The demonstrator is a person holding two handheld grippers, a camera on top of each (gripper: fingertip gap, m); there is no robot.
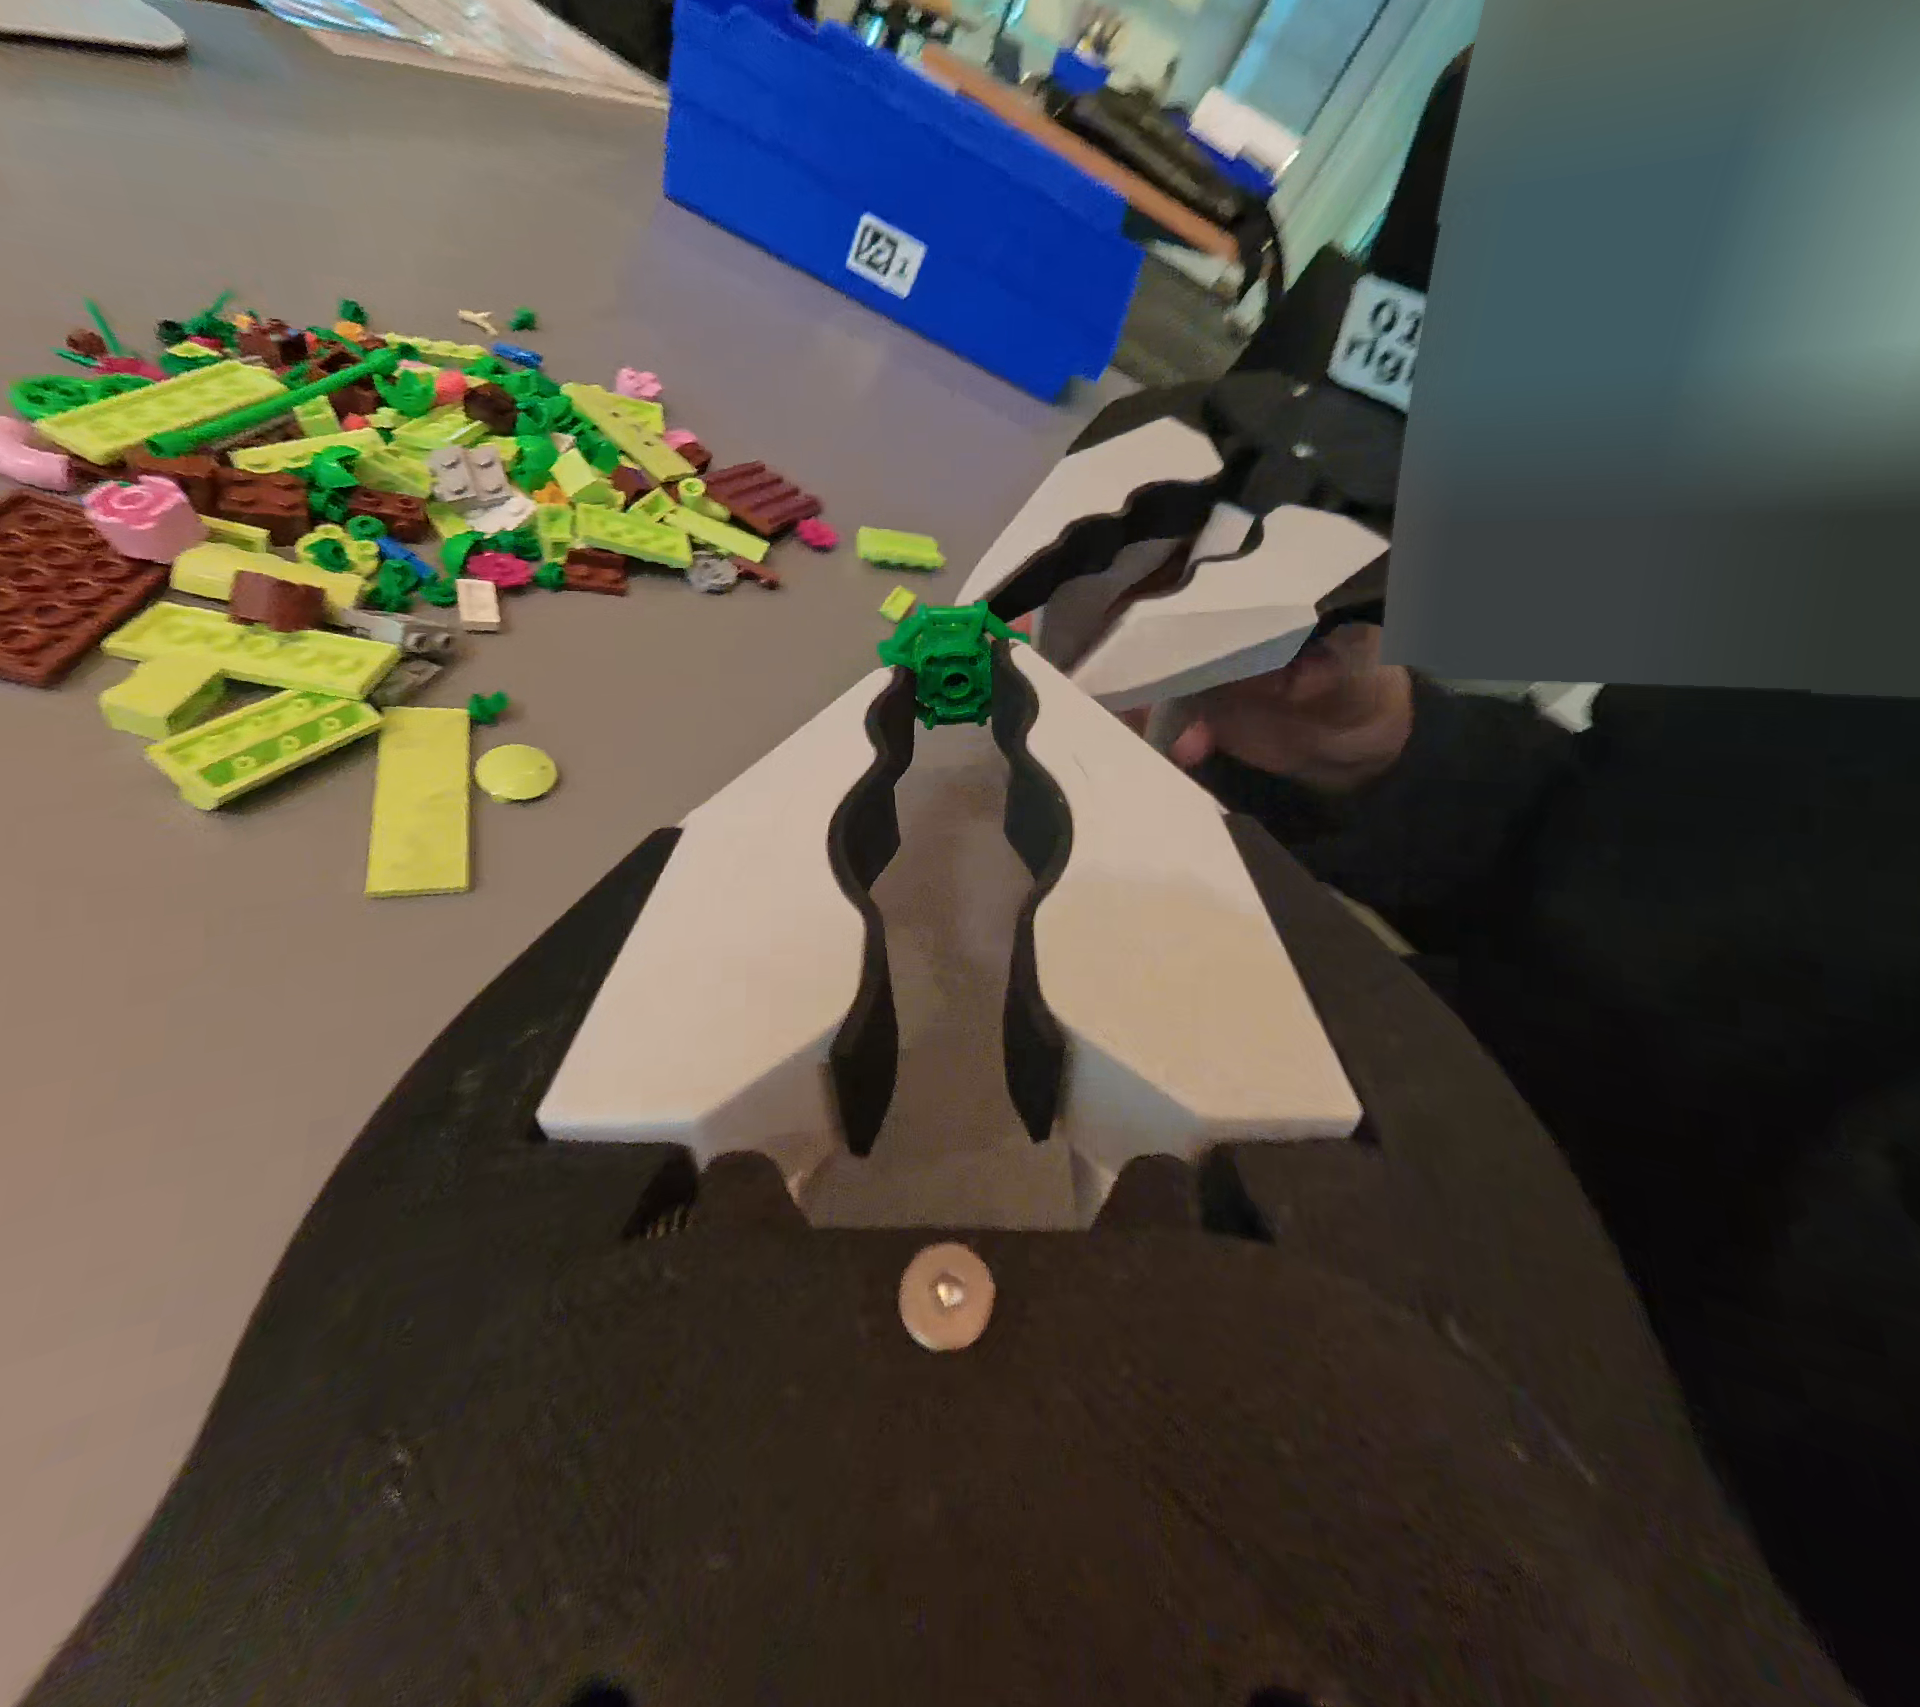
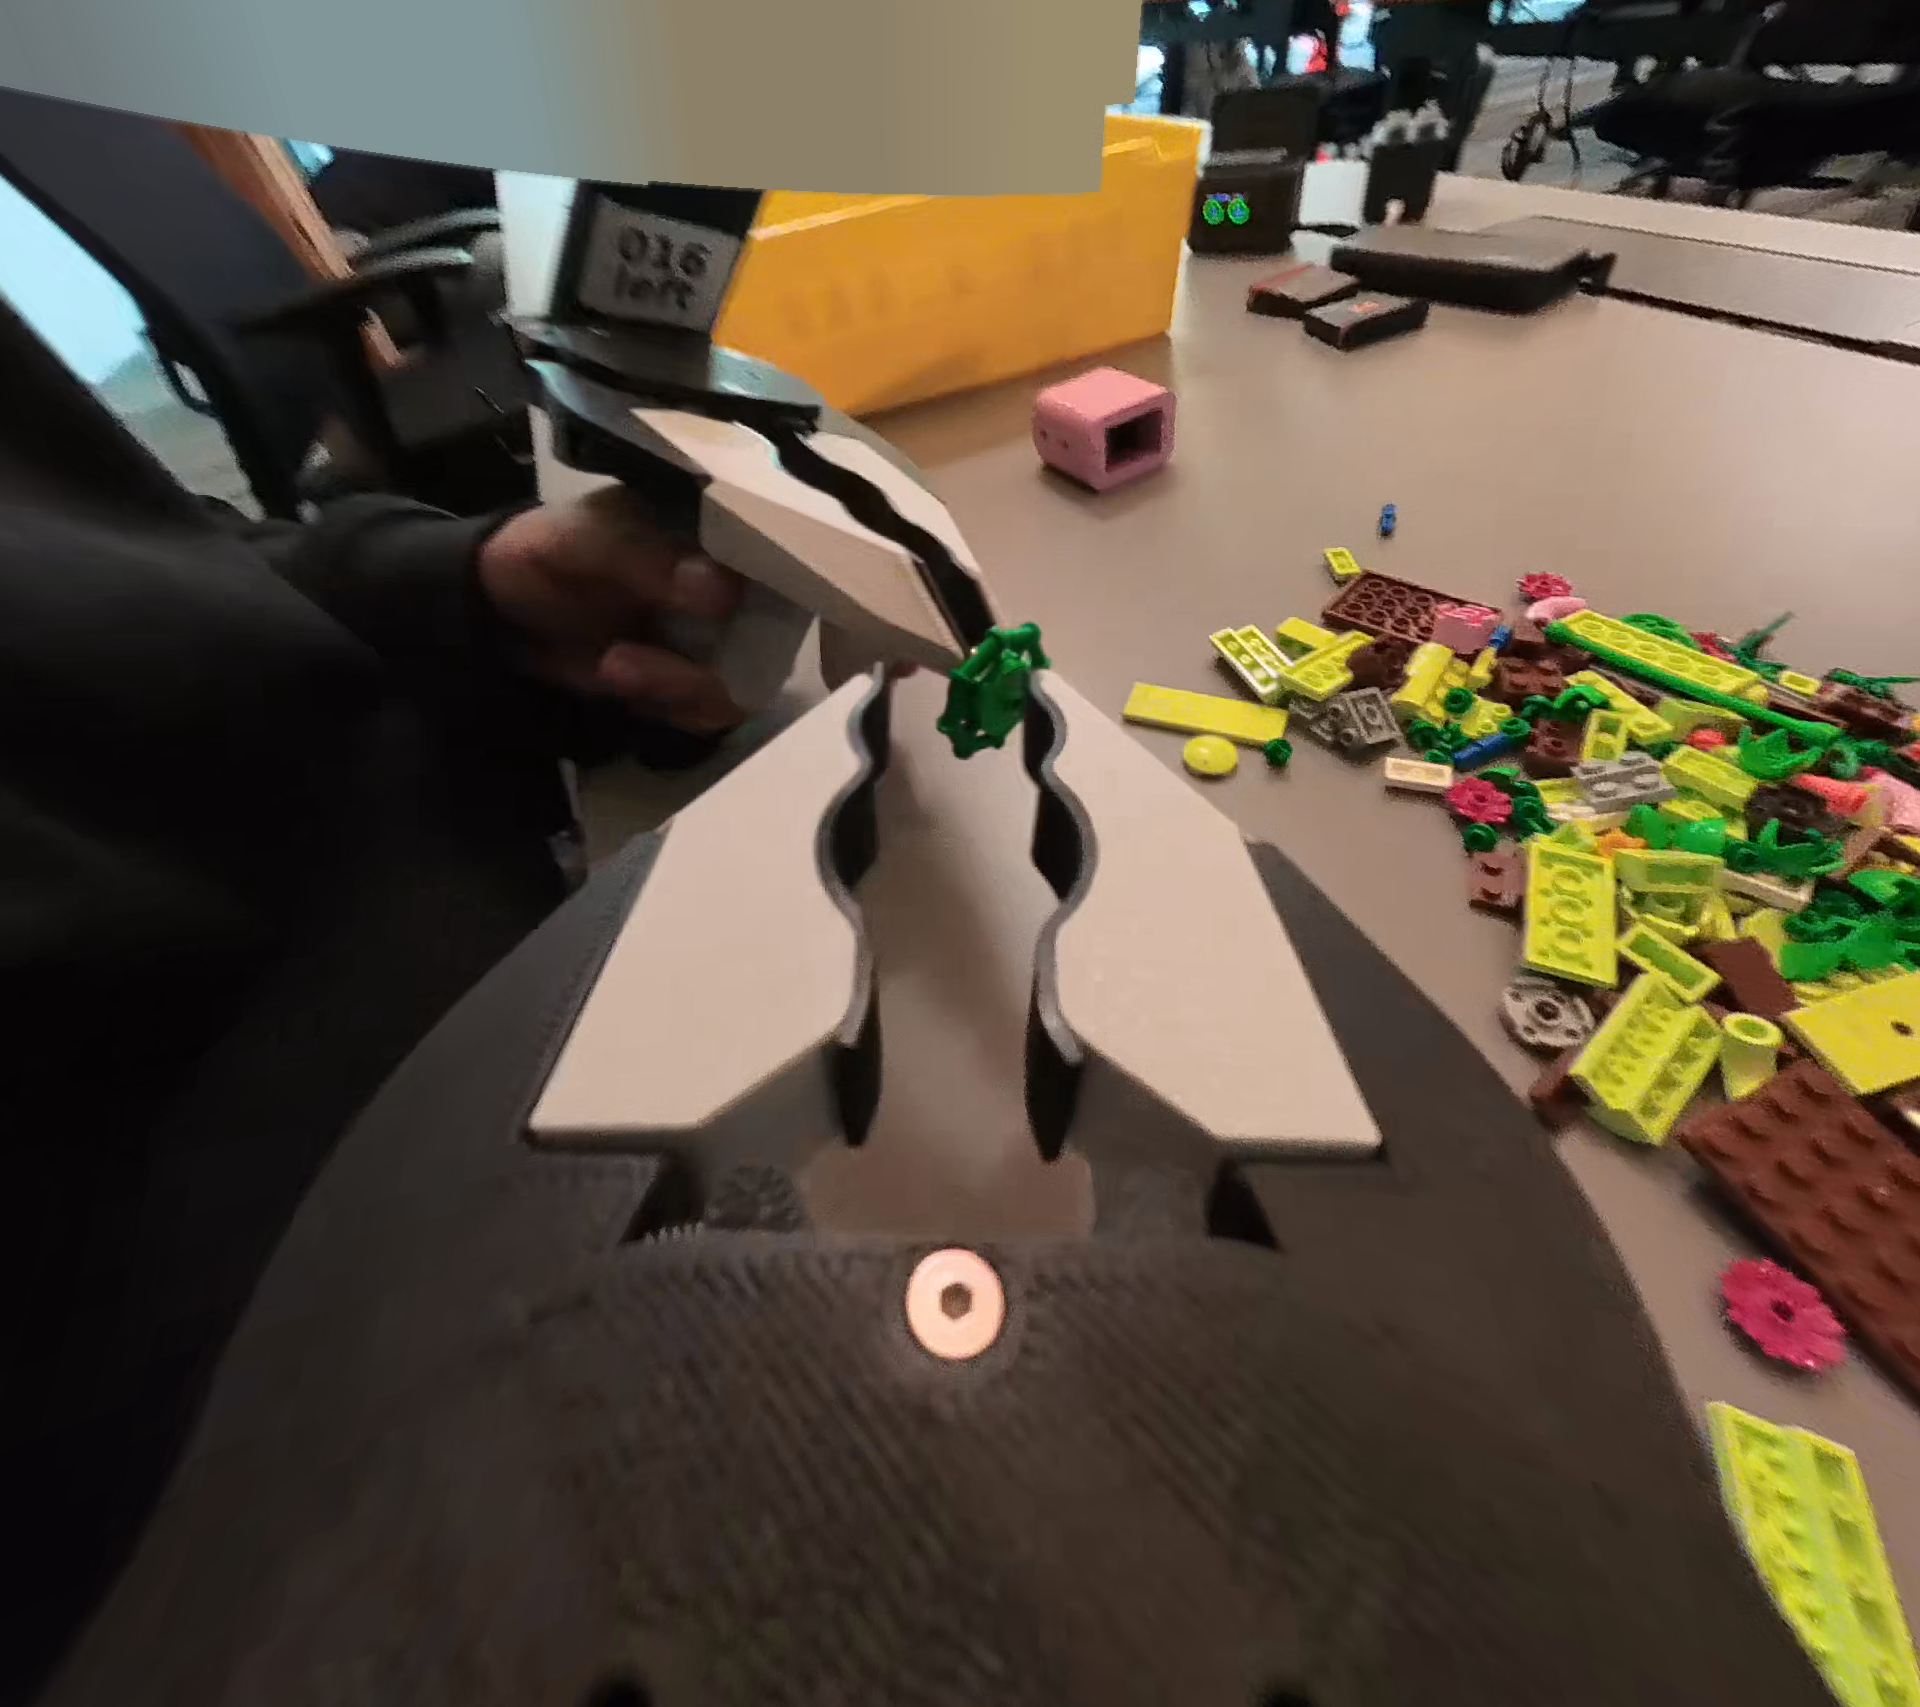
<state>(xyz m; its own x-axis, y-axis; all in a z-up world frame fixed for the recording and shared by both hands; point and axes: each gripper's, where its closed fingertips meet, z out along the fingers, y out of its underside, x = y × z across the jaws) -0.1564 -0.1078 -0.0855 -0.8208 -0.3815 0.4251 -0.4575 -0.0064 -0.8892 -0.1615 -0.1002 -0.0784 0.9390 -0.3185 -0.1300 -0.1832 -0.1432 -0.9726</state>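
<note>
The left gripper [image 1: 948, 683] is seen clamped on a green leaf piece [image 1: 943, 660] above the table [image 1: 312, 982] edge, the right gripper [image 2: 951, 701], parted narrowly, is met tip to tip, and the brick pile [image 1: 343, 535] lies beyond.

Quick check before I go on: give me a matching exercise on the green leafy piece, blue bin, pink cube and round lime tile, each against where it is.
Things:
1. green leafy piece
2. blue bin
3. pink cube
4. round lime tile

Places:
A. flat on the table, beside a long lime plate
B. pinched at the tips of the left claw
C. standing beyond the brick pile, white sticker on its side
D. alone, in front of the yellow bin

Pairs: 1-B, 2-C, 3-D, 4-A
</note>
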